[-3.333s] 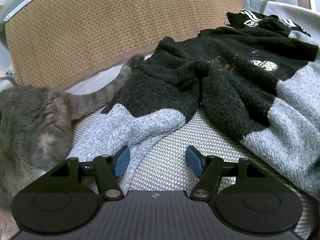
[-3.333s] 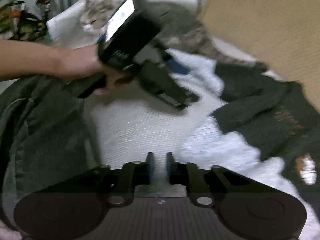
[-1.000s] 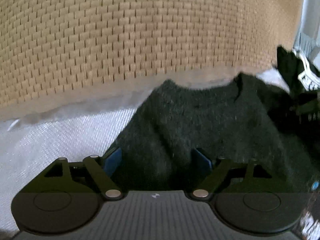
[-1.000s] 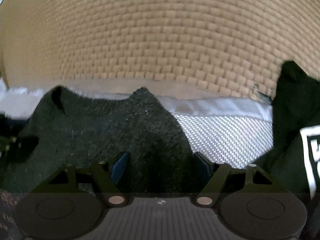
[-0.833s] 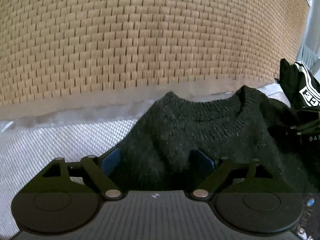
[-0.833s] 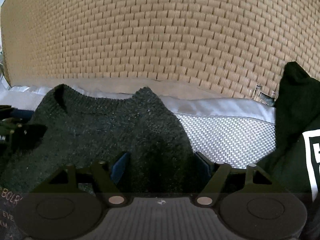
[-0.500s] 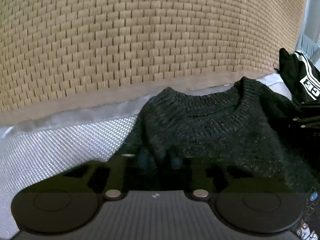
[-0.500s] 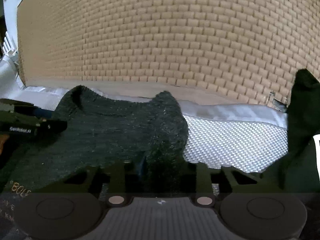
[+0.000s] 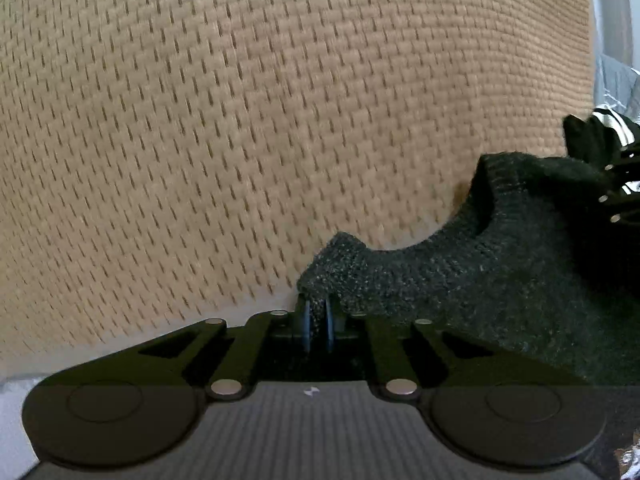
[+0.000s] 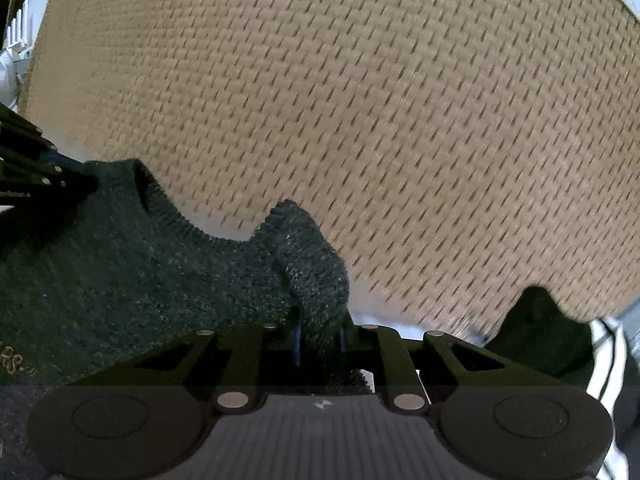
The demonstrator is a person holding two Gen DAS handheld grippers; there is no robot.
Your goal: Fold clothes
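Observation:
A dark knitted sweater (image 9: 472, 280) hangs between my two grippers, its ribbed collar sagging in a curve. My left gripper (image 9: 317, 326) is shut on one shoulder of it. My right gripper (image 10: 318, 338) is shut on the other shoulder (image 10: 312, 268) of the sweater (image 10: 120, 272). Each gripper shows at the edge of the other's view: the right one (image 9: 620, 196) in the left wrist view, the left one (image 10: 28, 176) in the right wrist view. The lower sweater is hidden.
A tan woven headboard (image 9: 240, 120) fills the background close ahead in both views (image 10: 360, 100). A black garment with white stripes (image 10: 568, 344) lies at the right and also shows in the left wrist view (image 9: 596, 140).
Both grippers have shut on the sweater's shoulders and lifted them off the bed. The white bed surface has dropped out of view and the headboard fills both views.

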